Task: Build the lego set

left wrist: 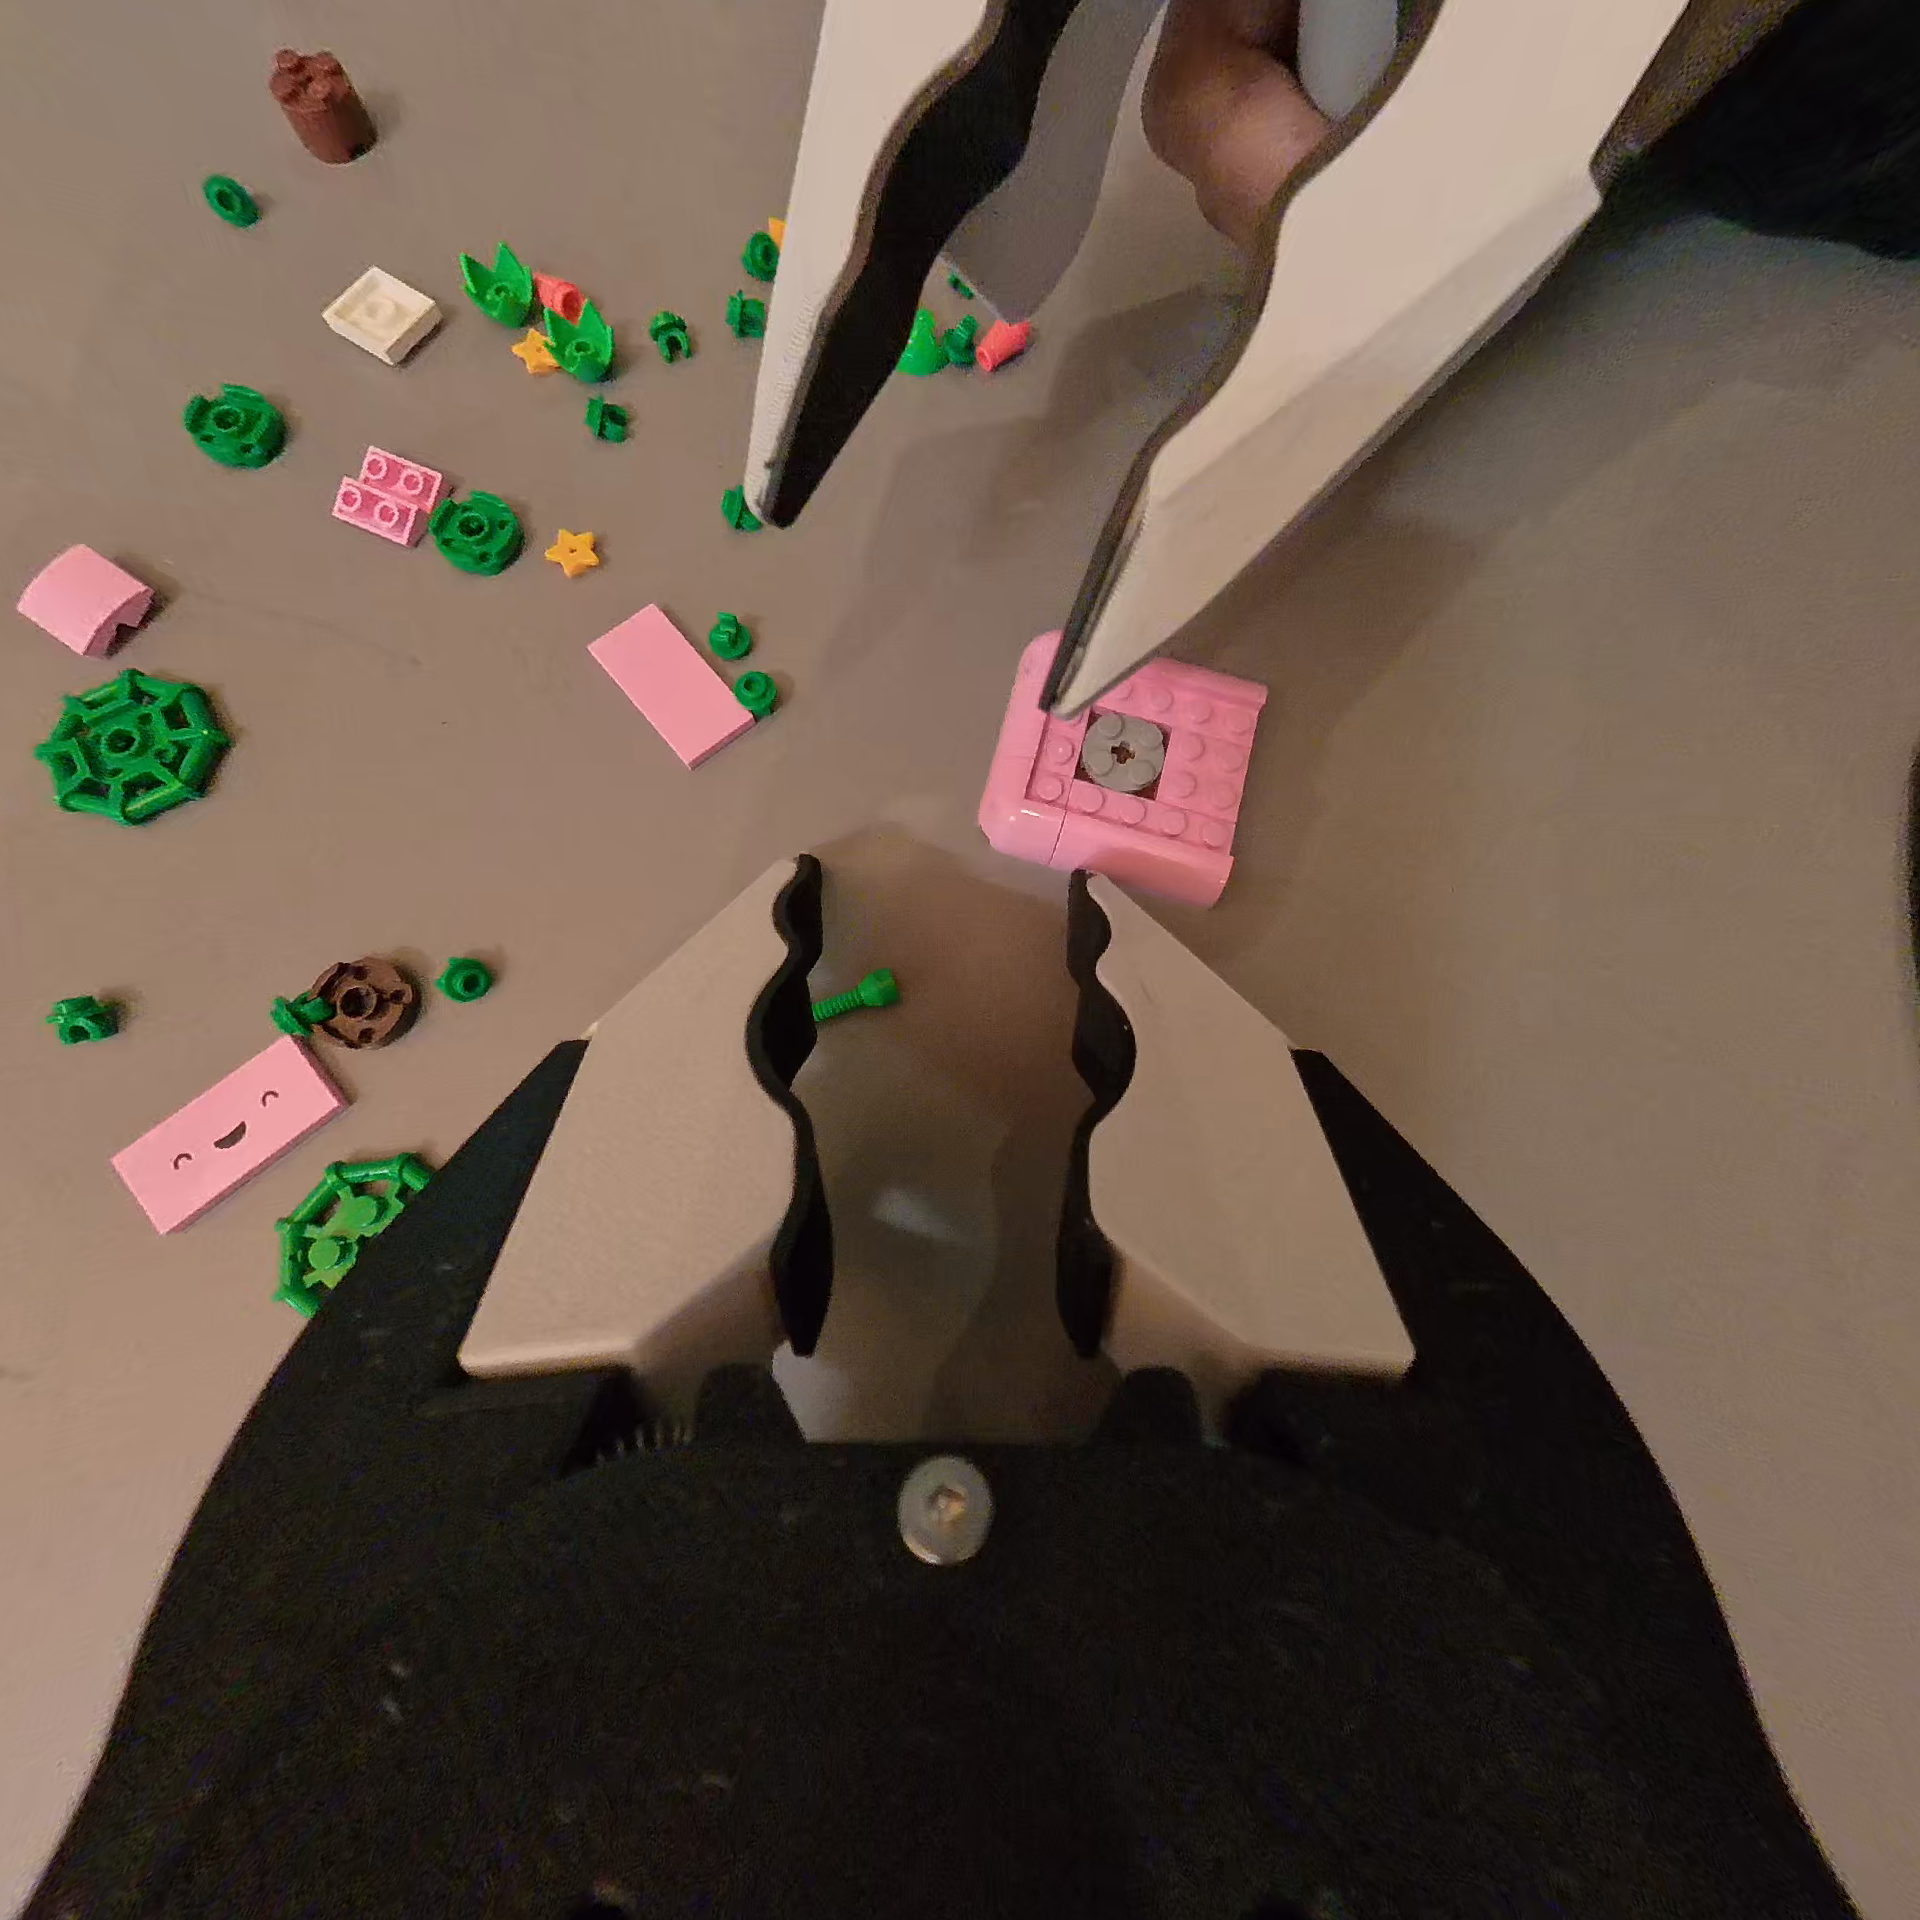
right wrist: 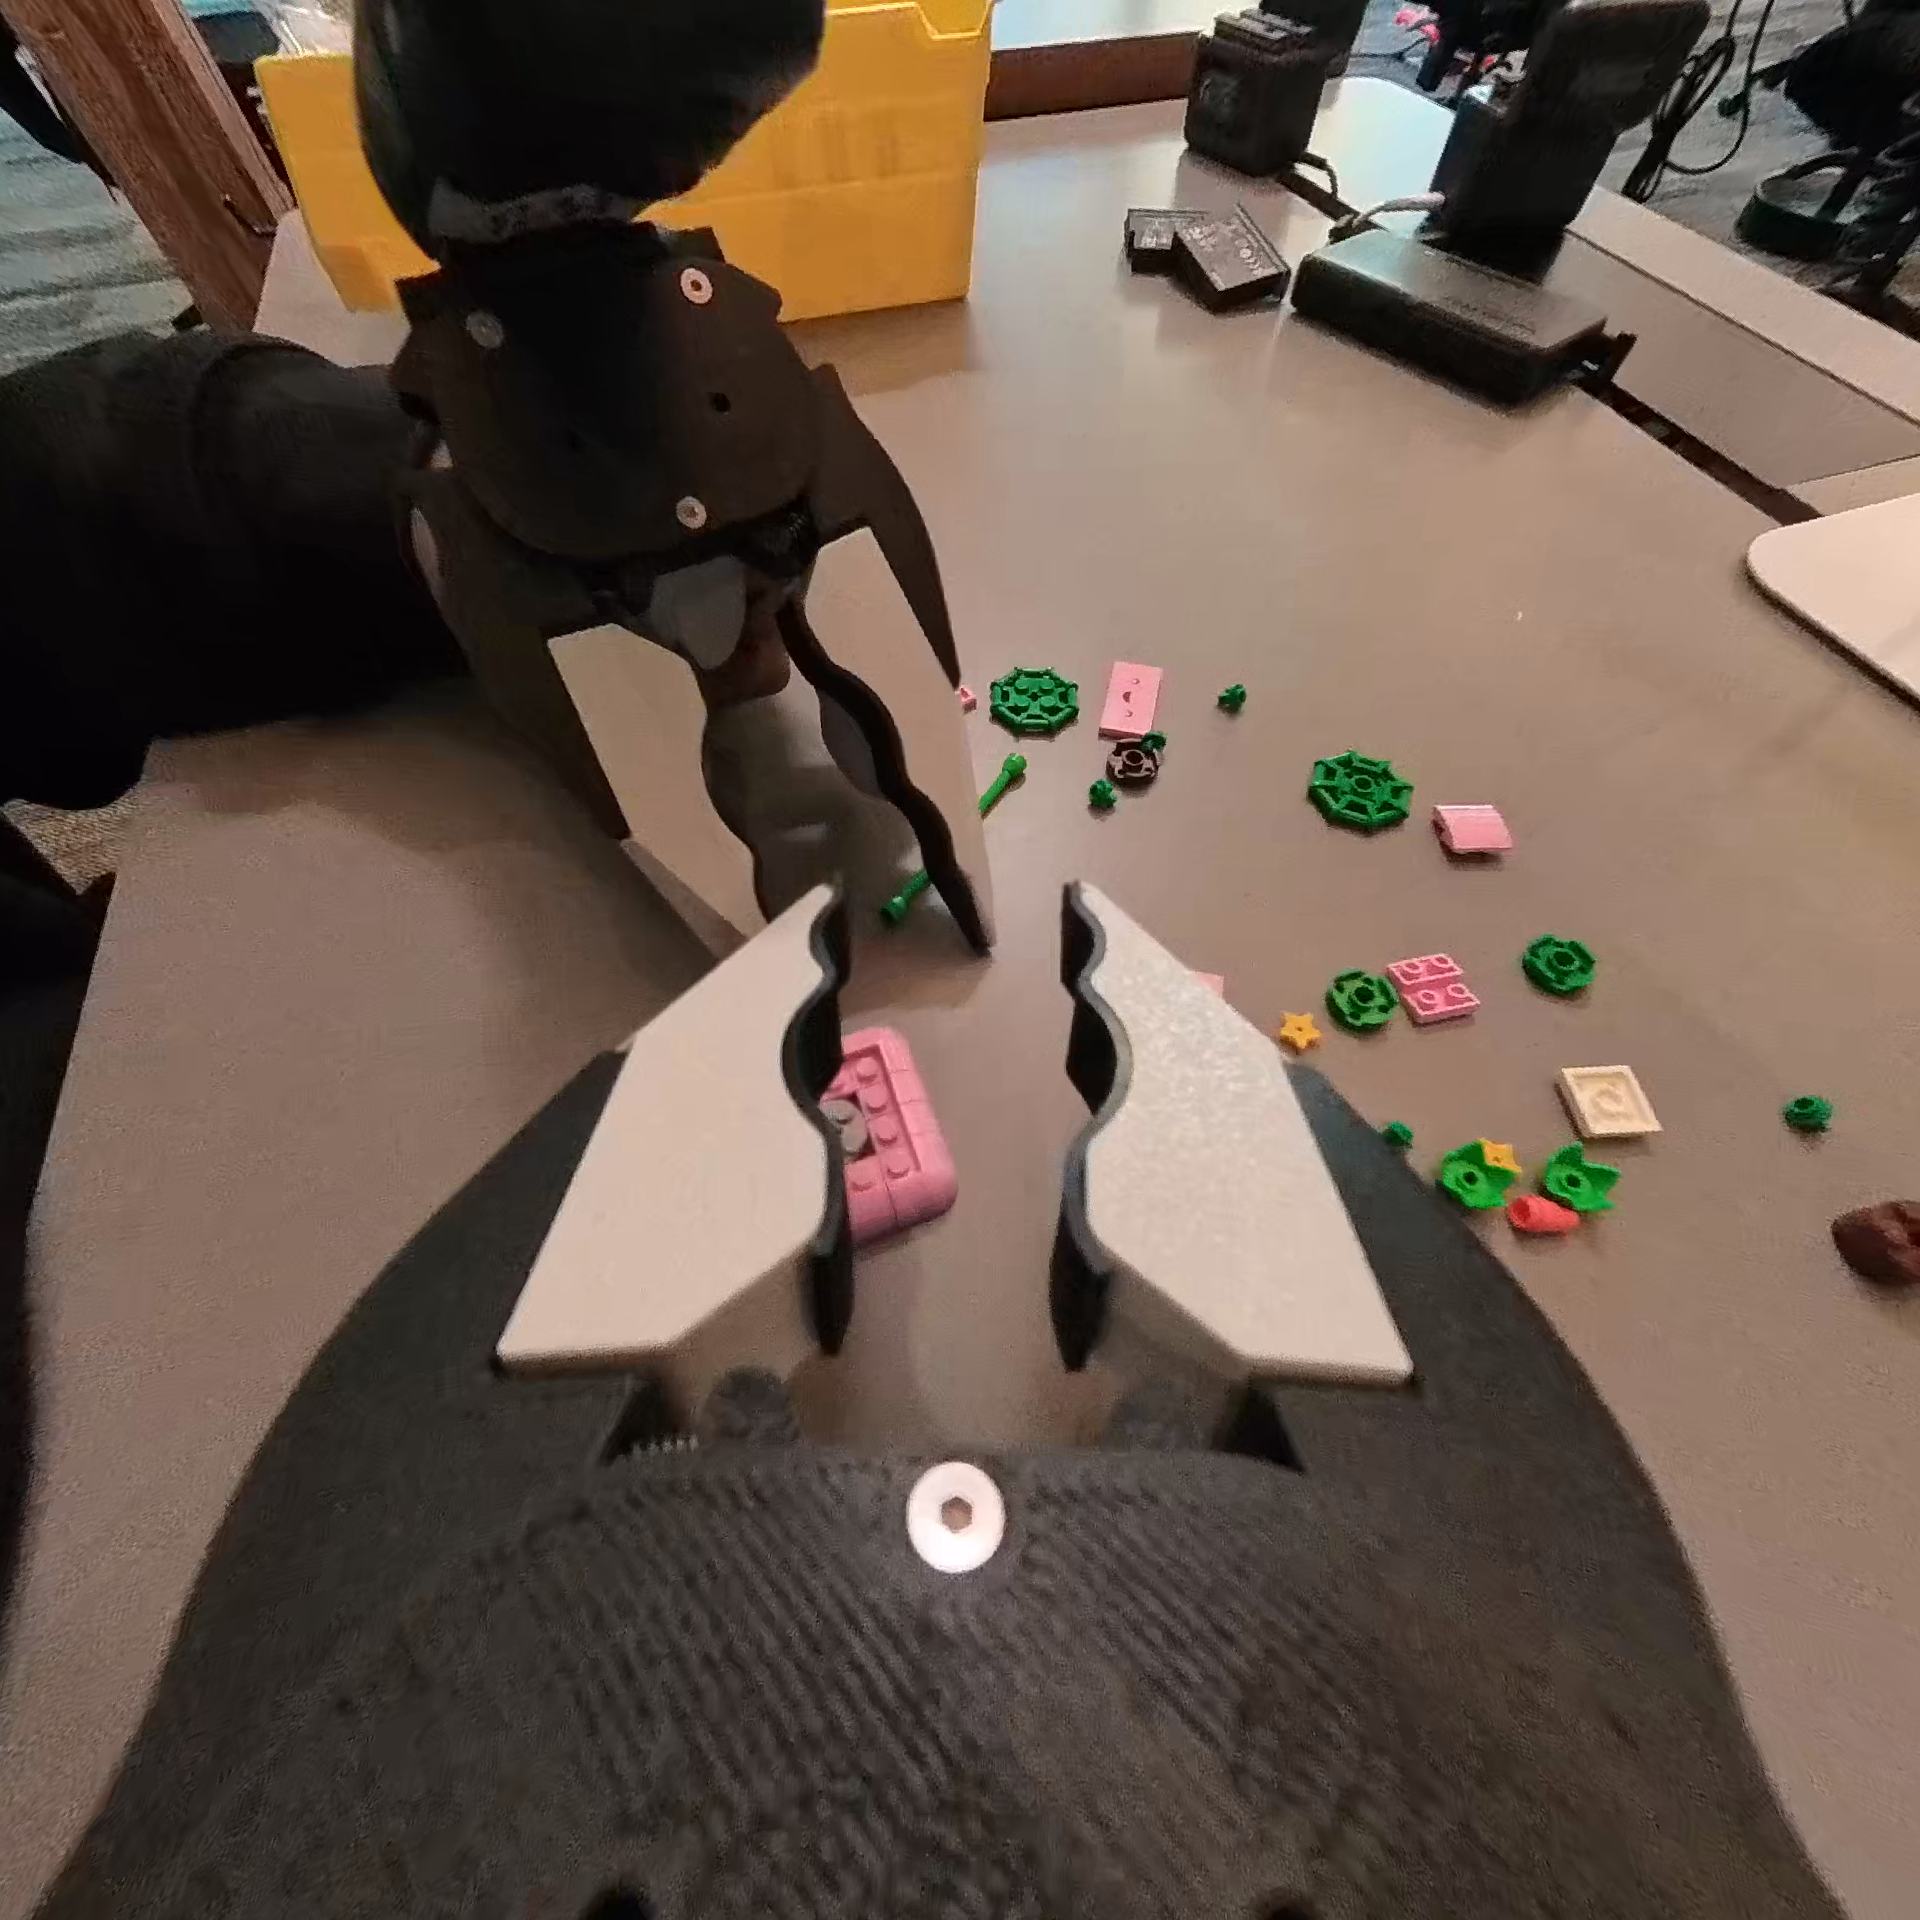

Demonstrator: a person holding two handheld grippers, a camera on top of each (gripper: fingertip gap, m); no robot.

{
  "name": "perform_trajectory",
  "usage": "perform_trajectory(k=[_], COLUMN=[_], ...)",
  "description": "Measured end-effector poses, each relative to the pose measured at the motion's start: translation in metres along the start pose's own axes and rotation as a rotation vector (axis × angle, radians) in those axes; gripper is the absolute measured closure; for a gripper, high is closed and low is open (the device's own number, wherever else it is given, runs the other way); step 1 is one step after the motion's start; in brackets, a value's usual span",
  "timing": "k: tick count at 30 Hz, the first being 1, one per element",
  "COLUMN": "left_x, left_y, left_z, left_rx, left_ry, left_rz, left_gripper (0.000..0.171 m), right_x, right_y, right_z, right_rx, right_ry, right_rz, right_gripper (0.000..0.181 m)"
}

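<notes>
Two hand-held grippers work over a grey-brown tabletop point(left wrist: 1558, 727) strewn with small plastic bricks. The left gripper point(left wrist: 943, 878), its white fingers parted with nothing between them, hovers just beside the square pink brick assembly point(left wrist: 1127, 769), which lies flat on the table with a round grey studded piece point(left wrist: 1122, 750) set in its middle. The right gripper point(right wrist: 951, 904) is also spread wide and empty; one of its fingertips point(left wrist: 1070, 696) rests on the assembly's top edge, next to the grey piece. To one side lie loose parts: green web-shaped discs point(left wrist: 130, 746), a pink tile with a smiling face point(left wrist: 227, 1135), yellow stars point(left wrist: 572, 551) and a brown cylinder point(left wrist: 322, 106). A yellow plastic bin point(right wrist: 831, 187) stands at the table's far end.
</notes>
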State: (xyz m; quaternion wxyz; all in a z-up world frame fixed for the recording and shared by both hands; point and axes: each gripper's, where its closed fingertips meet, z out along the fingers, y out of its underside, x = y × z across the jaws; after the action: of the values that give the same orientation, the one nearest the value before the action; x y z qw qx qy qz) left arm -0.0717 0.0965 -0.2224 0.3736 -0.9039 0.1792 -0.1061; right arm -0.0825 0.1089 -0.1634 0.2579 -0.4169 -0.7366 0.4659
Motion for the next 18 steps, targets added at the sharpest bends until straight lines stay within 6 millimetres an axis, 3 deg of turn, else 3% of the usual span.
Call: perform_trajectory(k=[8,13,15,18], left_x=[0.0,0.0,0.0,0.002], left_y=[0.0,0.0,0.0,-0.013], left_z=[0.0,0.0,0.0,-0.013], left_rx=[-0.001,0.0,0.003,0.123], left_ry=[-0.004,-0.003,0.008,0.049], left_rz=[0.001,-0.002,-0.006,-0.031], left_gripper=[0.127,0.128,0.127,0.12], right_x=[0.013,0.001,0.01,0.023], right_y=[-0.008,-0.011,-0.016,-0.04], right_z=[-0.012,-0.013,-0.019,-0.042], right_rx=[0.008,0.028,0.061,0.228], right_ry=[0.125,0.011,0.026,-0.06], right_rz=[-0.131,0.003,0.034,0.245], right_gripper=[0.151,0.156,0.155,0.155])
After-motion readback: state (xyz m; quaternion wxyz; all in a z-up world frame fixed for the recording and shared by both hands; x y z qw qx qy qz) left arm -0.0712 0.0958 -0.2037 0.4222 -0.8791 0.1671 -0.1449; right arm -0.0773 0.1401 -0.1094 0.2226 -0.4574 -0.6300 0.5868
